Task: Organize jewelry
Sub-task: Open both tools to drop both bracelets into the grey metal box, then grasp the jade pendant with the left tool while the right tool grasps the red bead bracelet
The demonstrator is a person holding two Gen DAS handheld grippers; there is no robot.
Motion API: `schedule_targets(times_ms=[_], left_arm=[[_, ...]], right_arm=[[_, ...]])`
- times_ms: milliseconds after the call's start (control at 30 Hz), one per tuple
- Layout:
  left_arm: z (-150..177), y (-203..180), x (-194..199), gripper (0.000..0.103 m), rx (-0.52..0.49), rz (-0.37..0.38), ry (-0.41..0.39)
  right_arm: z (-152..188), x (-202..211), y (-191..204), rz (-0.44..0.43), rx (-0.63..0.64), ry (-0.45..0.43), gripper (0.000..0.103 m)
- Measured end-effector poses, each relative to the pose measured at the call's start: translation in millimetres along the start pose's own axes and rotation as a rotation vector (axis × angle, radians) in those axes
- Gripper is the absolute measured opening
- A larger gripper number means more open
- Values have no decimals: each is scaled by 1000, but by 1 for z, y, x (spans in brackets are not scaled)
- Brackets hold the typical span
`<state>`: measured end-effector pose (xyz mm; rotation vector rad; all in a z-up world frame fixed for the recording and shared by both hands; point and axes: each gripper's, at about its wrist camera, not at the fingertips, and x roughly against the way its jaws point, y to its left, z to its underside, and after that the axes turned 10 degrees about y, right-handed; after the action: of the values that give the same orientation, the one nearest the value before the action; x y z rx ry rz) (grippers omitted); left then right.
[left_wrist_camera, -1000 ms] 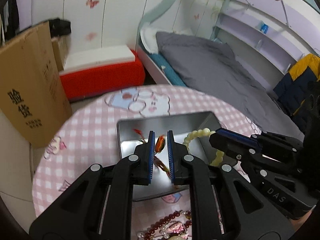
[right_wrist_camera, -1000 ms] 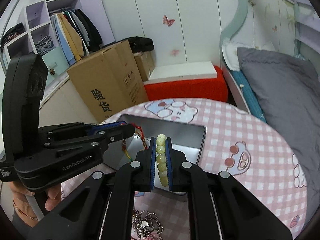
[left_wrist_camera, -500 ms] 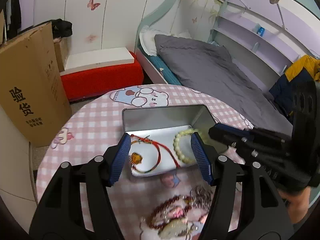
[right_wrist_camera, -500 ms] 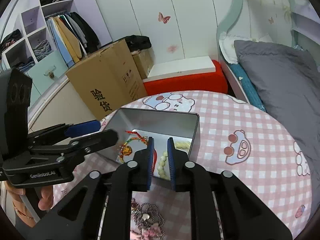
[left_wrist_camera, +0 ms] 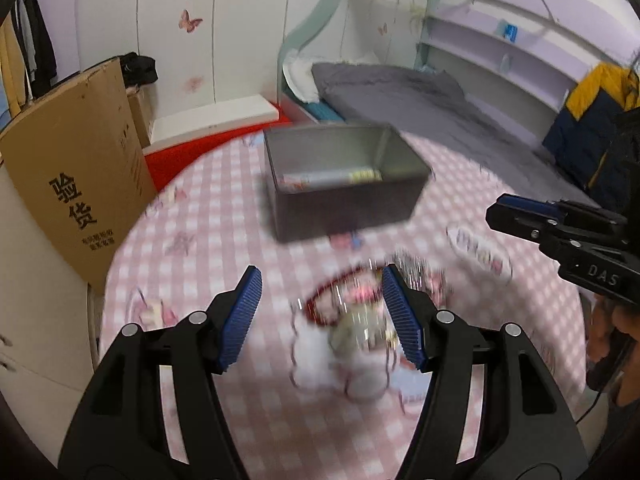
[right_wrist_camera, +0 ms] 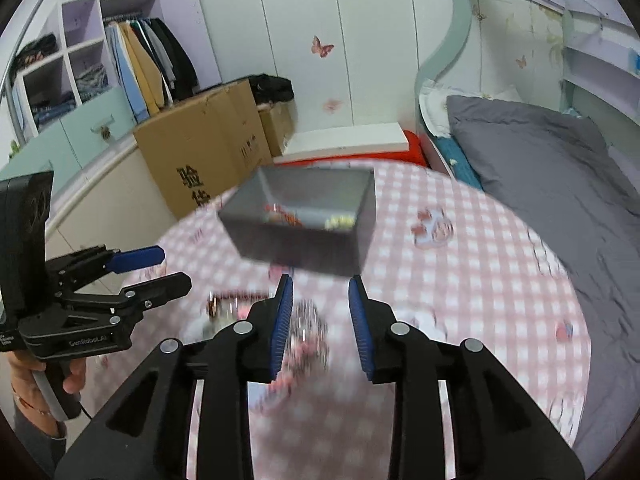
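Observation:
A grey metal box (left_wrist_camera: 344,184) stands on the round pink checked table (left_wrist_camera: 208,232); it also shows in the right wrist view (right_wrist_camera: 304,220). Inside lie a red string bracelet (right_wrist_camera: 284,214) and a pale bead bracelet (right_wrist_camera: 340,222). A blurred heap of jewelry (left_wrist_camera: 360,308) with a dark red bead necklace lies in front of the box, also seen in the right wrist view (right_wrist_camera: 296,328). My left gripper (left_wrist_camera: 320,312) is open and empty above the heap. My right gripper (right_wrist_camera: 320,312) is open and empty, just before the box.
A cardboard box (left_wrist_camera: 76,184) stands left of the table. A red and white bench (right_wrist_camera: 352,148) and a bed with grey bedding (right_wrist_camera: 552,168) lie beyond the table. A wardrobe (right_wrist_camera: 80,64) is at the far left.
Both grippers have let the bracelets go into the box, opened, and pulled back toward me. The red string and pale bead bracelets now lie in the box.

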<state>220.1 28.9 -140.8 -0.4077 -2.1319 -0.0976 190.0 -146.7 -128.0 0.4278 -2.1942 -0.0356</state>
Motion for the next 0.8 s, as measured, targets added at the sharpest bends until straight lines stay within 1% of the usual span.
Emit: schedule_targets(times_ms=[167,300,367,433,567,700,733,767,800], left_arm=[[24,-7,-12,62,-1,17,45],[31,-10,-23,62,-1,-7,71],[33,-12,-28,62,3,-3,77],[32,-14,-31,62,0,-8,76],[29,-19,-41,62,-17,-12,100],[27,-19,-45,62,-17,-4,94],[26,-20,-46,59,-17,-2,94],[27,-20,-47,46,-24,3,99],[27,-22,-49,42,-36,1,104]], right_arm=[[32,-6,4,14,-17,39,31],[45,-10,5,10,-41,59,32],[50,-12,4,13,-47,64,33],[53,-12,1,10,-52,63,33],[52,-12,-1,9,-55,58,35],[51,-15,-3,4,-54,62,36],[51,-17,-3,2,-53,64,36],[51,-18,-3,2,-53,67,37],[51,-18,-3,1,-51,68,37]])
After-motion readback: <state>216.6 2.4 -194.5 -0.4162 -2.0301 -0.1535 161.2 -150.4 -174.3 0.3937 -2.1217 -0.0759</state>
